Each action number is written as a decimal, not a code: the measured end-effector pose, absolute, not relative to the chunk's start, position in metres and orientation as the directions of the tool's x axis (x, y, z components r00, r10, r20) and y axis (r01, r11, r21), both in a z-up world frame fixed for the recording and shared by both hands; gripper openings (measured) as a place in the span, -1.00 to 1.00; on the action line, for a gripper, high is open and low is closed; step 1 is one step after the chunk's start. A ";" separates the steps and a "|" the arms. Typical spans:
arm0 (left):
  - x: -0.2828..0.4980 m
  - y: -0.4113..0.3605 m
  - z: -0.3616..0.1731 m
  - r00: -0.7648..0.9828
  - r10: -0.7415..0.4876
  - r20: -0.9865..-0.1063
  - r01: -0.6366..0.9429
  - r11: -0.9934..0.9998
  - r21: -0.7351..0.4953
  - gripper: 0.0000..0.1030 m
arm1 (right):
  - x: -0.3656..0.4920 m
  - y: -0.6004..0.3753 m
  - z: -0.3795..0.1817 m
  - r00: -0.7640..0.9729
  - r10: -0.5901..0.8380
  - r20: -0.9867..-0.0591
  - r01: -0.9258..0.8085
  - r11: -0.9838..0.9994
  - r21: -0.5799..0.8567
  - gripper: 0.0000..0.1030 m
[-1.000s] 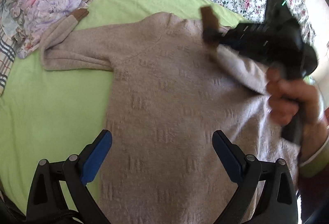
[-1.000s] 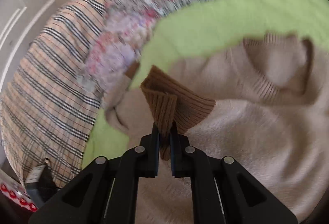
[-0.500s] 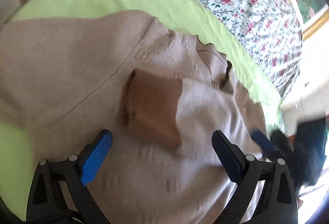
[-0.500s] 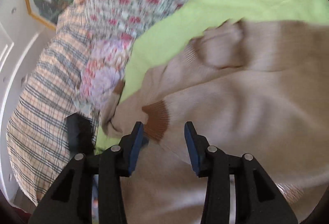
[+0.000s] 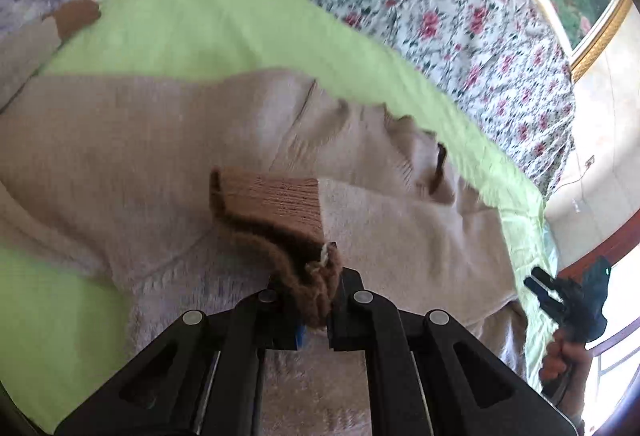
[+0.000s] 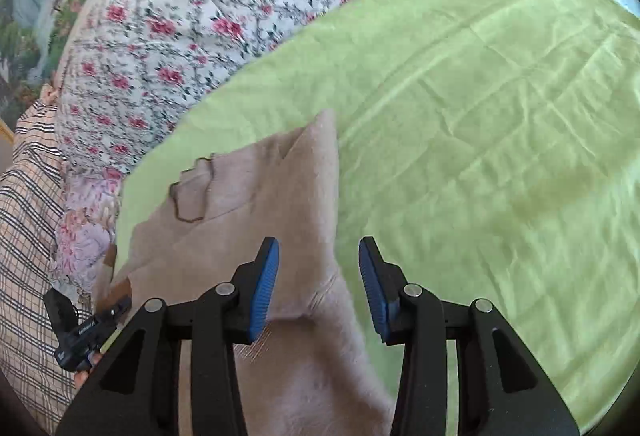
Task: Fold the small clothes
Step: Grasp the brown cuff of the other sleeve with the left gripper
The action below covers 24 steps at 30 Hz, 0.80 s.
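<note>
Brown ribbed cuff (image 5: 276, 208) is being pinched by the left tool (image 5: 316, 300), probably to reposition the folded sleeve; the right tool (image 6: 318, 276) is hovering part-open, holding nothing, over the sweater (image 6: 256, 204).

The sweater (image 6: 256, 220) runs off the bottom edge; its far cuff (image 5: 76, 16) looks blurred

Two close, downward-tilted wrist views sharing the sweater (image 5: 140, 140) on the green sheet (image 6: 480, 116)

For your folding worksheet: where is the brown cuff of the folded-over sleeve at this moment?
In the left wrist view, the brown cuff lies centrally on the beige sweater, below its neckline, one corner pinched in the left gripper.
</note>
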<state>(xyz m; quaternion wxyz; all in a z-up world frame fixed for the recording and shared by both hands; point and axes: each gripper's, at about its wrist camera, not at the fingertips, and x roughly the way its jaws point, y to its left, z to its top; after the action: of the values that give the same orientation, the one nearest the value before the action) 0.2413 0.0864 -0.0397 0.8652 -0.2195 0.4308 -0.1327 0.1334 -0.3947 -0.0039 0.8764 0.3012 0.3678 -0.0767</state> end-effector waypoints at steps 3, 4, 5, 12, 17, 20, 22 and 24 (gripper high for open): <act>0.243 0.076 -0.041 0.583 -0.402 -0.706 0.054 0.886 -0.460 -0.88 | 0.170 -0.393 -0.012 0.664 0.103 -0.740 0.352 0.830 0.431 -0.13; 0.245 0.074 -0.043 0.580 -0.396 -0.712 0.052 0.890 -0.453 -0.88 | 0.185 -0.391 -0.018 0.631 0.103 -0.769 0.359 0.839 0.408 -0.11; 0.247 0.073 -0.044 0.577 -0.391 -0.717 0.047 0.893 -0.448 -0.88 | 0.193 -0.389 -0.024 0.606 0.107 -0.788 0.364 0.844 0.395 -0.07; 0.246 0.071 -0.036 0.574 -0.415 -0.706 0.082 0.887 -0.454 -0.88 | 0.187 -0.393 -0.005 0.649 0.081 -0.757 0.317 0.875 0.366 -0.85; 0.254 0.050 -0.042 0.569 -0.360 -0.740 0.098 0.922 -0.373 -0.88 | 0.188 -0.396 -0.029 0.585 0.048 -0.809 0.344 0.889 0.302 -0.83; 0.254 0.060 -0.051 0.550 -0.376 -0.746 0.080 0.912 -0.401 -0.87 | 0.176 -0.387 -0.011 0.591 -0.084 -0.802 0.408 0.889 0.208 -0.61; 0.250 0.063 -0.048 0.561 -0.376 -0.738 0.085 0.913 -0.400 -0.86 | 0.160 -0.368 0.007 0.653 -0.129 -0.746 0.378 0.909 0.173 -0.58; 0.249 0.061 -0.048 0.559 -0.371 -0.742 0.089 0.916 -0.391 -0.85 | 0.156 -0.340 0.007 0.675 -0.019 -0.738 0.252 0.946 0.206 -0.57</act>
<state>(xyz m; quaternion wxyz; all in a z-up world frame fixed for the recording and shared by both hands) 0.2486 0.0615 -0.0476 0.8690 -0.1561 0.4505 -0.1323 0.1560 -0.3396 0.0070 0.9032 0.1469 0.3962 -0.0749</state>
